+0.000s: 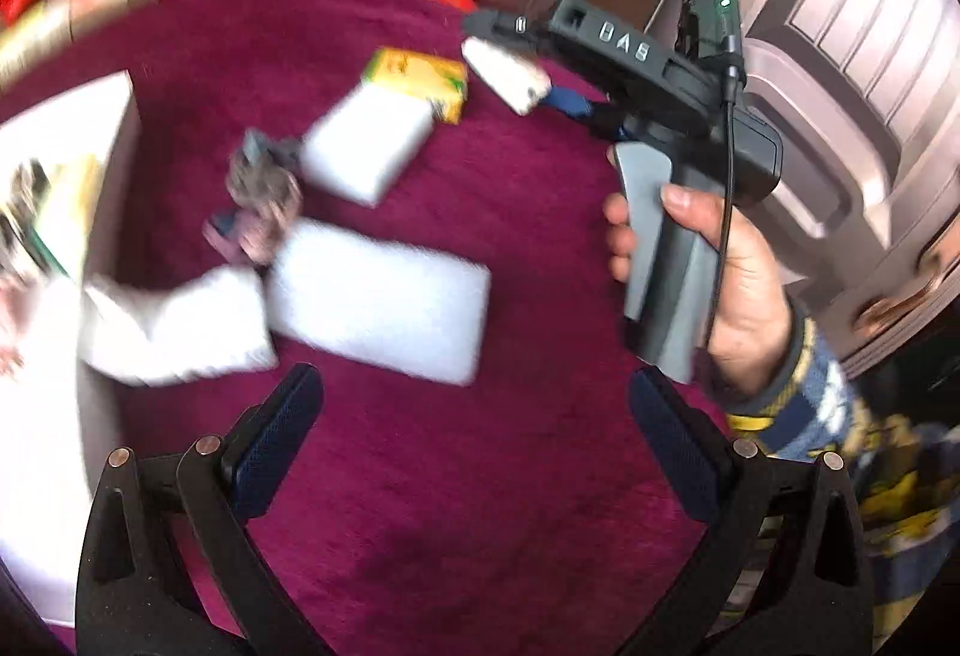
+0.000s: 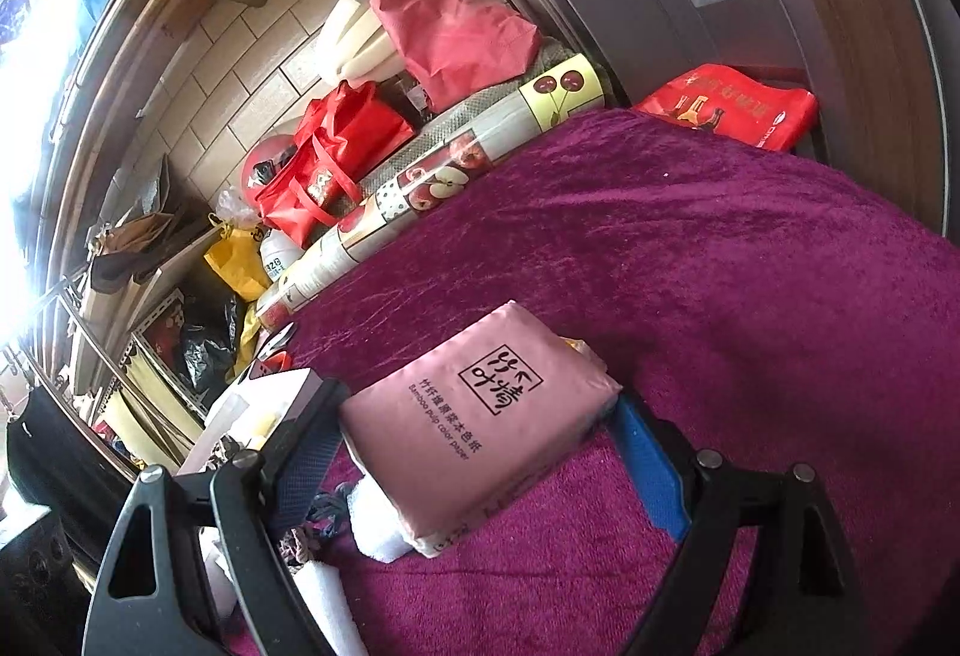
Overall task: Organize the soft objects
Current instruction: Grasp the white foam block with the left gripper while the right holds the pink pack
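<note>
1. Step in hand, as judged: carry the pink tissue pack (image 2: 480, 416) to the white box (image 1: 66, 128) at the left edge of the magenta tabletop (image 1: 480, 476); keep the pack level and squeeze lightly, since the soft wrapper would likely buckle.
2. Right tongs (image 2: 474, 452): spread wide, the pack lying between both blue pads and touching them; it appears gripped, raised off the cloth.
3. Left tongs (image 1: 474, 398): wide open, holding nothing; hovering above bare cloth.
4. Remaining soft items: white foam blocks (image 1: 378, 302), a knotted rag (image 1: 258, 200) and a yellow packet (image 1: 420, 80) lie mid-tabletop; clear these next, nearest the box first.
</note>
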A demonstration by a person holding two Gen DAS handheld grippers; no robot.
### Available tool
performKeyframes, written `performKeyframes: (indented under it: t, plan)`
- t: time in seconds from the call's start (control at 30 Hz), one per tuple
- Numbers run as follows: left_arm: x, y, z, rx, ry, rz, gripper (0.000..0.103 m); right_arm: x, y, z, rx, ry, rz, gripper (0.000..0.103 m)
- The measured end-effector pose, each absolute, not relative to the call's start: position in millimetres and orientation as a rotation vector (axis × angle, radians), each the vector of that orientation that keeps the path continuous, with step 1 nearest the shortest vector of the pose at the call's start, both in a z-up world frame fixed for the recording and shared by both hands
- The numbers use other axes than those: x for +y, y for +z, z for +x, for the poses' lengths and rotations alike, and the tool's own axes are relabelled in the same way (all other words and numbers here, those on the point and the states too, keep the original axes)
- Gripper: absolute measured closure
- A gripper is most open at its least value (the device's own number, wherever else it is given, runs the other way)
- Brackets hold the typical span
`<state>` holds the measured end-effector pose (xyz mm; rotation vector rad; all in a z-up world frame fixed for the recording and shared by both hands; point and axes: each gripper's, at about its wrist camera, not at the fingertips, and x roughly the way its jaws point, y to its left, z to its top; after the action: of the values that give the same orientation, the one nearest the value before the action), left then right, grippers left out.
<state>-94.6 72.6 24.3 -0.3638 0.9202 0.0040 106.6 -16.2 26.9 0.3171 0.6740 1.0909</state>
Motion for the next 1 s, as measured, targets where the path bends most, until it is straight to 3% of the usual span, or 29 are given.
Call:
performKeyframes:
  t: [0.13,0.23,0.53,0.8,1.0]
  plan:
    - [75,8,-71,0.992,0.014,-0.451,0.001,-17,27,106,0.671,1.09,0.316,0.016]
    - [64,13,-54,0.943,-0.091,-0.488,0.001,-17,26,108,0.67,1.084,0.323,0.016]
    - [34,69,-57,0.8,-0.016,0.194,0.0,-25,26,114,0.671,1.067,0.375,0.016]
    - [37,27,-29,1.008,-0.213,0.403,0.001,-24,26,115,0.681,1.076,0.377,0.016]
    - [62,12,-7,1.086,-0.153,0.339,0.001,-23,24,116,0.7,1.085,0.381,0.015]
